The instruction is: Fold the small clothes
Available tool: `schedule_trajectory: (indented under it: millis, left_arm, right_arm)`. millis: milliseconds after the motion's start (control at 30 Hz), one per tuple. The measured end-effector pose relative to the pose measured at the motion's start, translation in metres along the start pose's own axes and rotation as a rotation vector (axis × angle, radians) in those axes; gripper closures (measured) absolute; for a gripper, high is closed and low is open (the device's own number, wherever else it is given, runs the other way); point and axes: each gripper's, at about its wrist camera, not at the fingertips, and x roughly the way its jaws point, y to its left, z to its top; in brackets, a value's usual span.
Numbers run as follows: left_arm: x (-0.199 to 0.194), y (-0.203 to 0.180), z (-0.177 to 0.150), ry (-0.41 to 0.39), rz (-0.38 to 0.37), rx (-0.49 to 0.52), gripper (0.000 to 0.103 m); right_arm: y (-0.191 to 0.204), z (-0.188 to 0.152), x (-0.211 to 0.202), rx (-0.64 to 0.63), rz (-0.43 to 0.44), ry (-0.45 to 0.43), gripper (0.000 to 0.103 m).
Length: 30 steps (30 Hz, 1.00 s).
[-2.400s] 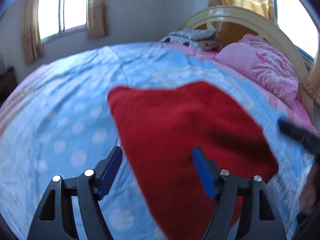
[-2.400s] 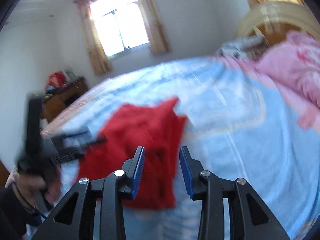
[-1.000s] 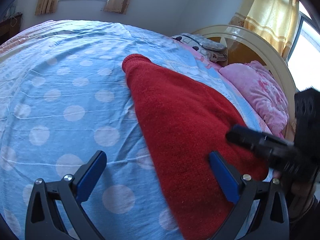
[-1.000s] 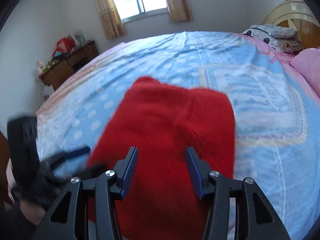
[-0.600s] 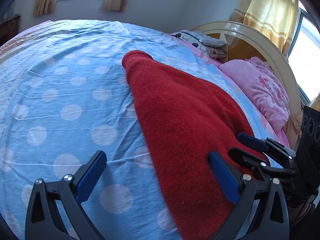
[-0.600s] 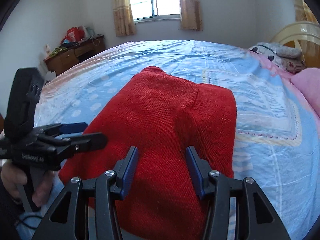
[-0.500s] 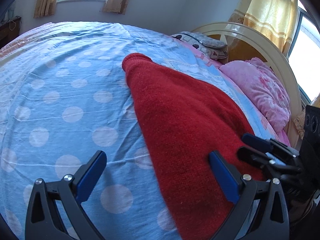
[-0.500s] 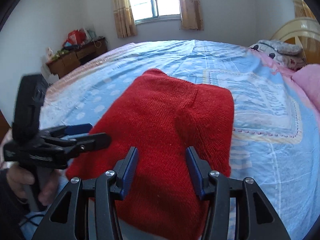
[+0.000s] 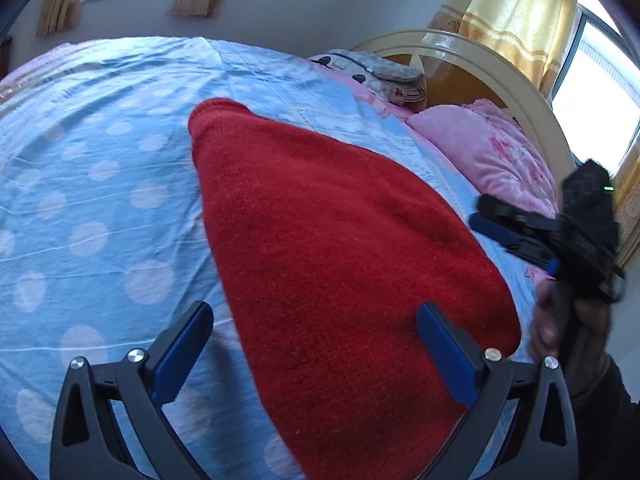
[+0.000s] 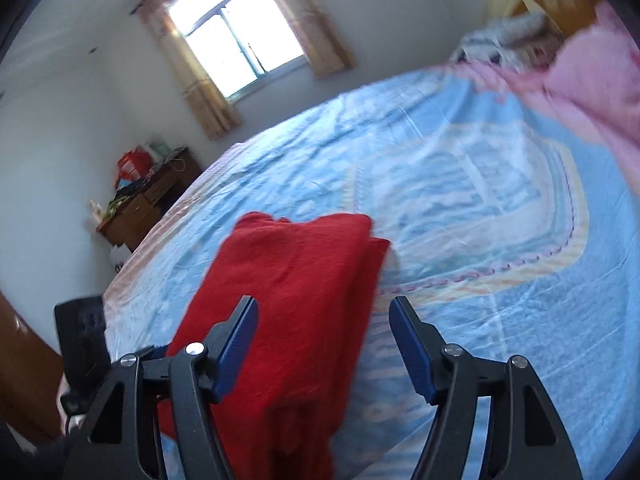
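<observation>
A folded red knit garment [image 9: 340, 256] lies flat on the blue polka-dot bedsheet [image 9: 80, 208]. My left gripper [image 9: 316, 340] hovers over its near end, jaws wide open and holding nothing. In the right wrist view the red garment [image 10: 288, 304] lies below and left of my right gripper [image 10: 324, 336], whose jaws are opening with nothing pressed between the pads. The right gripper [image 9: 516, 232] also shows at the right edge of the left wrist view, held by a hand [image 9: 560, 328] off the garment's right side. The left gripper's body shows dark at the lower left of the right wrist view.
A pink pillow [image 9: 492, 152] and a grey folded item [image 9: 380, 76] lie by the cream headboard [image 9: 480, 68]. A wooden desk [image 10: 148, 200] with clutter stands by the wall under the window [image 10: 236, 36]. Blue sheet [image 10: 480, 200] stretches to the right of the garment.
My right gripper has pulled off the garment to the right, rolled, and its jaws have widened. The left gripper has stayed open over the garment's near end.
</observation>
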Motion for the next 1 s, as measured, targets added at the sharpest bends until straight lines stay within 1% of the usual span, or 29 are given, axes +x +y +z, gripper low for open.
schedule_trajectory:
  millis: [100,233,367,433,567,600,633,667,700,733,767,800,933,1000]
  left_arm:
    - [0.003,0.005,0.000,0.020,-0.028,-0.029,0.000]
    - [0.001,0.004,-0.002,0.015,-0.032,-0.031,0.001]
    - [0.000,0.004,-0.003,0.011,-0.054,-0.027,0.008]
    - [0.000,0.006,-0.003,0.013,-0.069,-0.032,0.010]
    - [-0.001,0.009,-0.003,0.011,-0.099,-0.053,0.016]
    - [-0.001,0.009,-0.003,0.009,-0.102,-0.056,0.018]
    - [-0.001,0.009,-0.003,0.008,-0.105,-0.057,0.021]
    - [-0.001,0.008,-0.003,0.008,-0.107,-0.057,0.024]
    - [-0.001,0.008,-0.003,0.010,-0.105,-0.057,0.024]
    - [-0.001,0.008,-0.003,0.010,-0.101,-0.056,0.027]
    - [-0.002,0.006,-0.003,0.011,-0.099,-0.051,0.032]
    - [-0.002,0.006,-0.002,0.012,-0.097,-0.048,0.034]
    - [-0.006,-0.004,-0.001,0.002,-0.047,-0.005,0.050]
    - [-0.011,-0.013,-0.002,-0.009,-0.009,0.036,0.054]
  right_arm:
    - [-0.016,0.006,0.026,0.061,0.014,0.063,0.034]
    - [-0.027,0.016,0.054,0.129,0.050,0.088,0.035]
    - [-0.026,0.028,0.075,0.144,0.078,0.129,0.035]
    - [-0.024,0.031,0.085,0.142,0.081,0.157,0.035]
    - [-0.021,0.035,0.095,0.148,0.101,0.164,0.035]
    - [-0.022,0.035,0.098,0.157,0.113,0.166,0.038]
    - [-0.022,0.036,0.101,0.162,0.125,0.175,0.043]
    - [-0.021,0.035,0.105,0.168,0.140,0.189,0.057]
    - [-0.020,0.032,0.107,0.171,0.147,0.197,0.060]
    - [-0.017,0.031,0.107,0.159,0.141,0.198,0.062]
    - [-0.014,0.030,0.107,0.147,0.136,0.200,0.066]
    - [-0.010,0.029,0.106,0.138,0.130,0.201,0.069]
    - [-0.002,0.026,0.096,0.124,0.107,0.171,0.073]
    - [0.006,0.024,0.086,0.101,0.093,0.139,0.074]
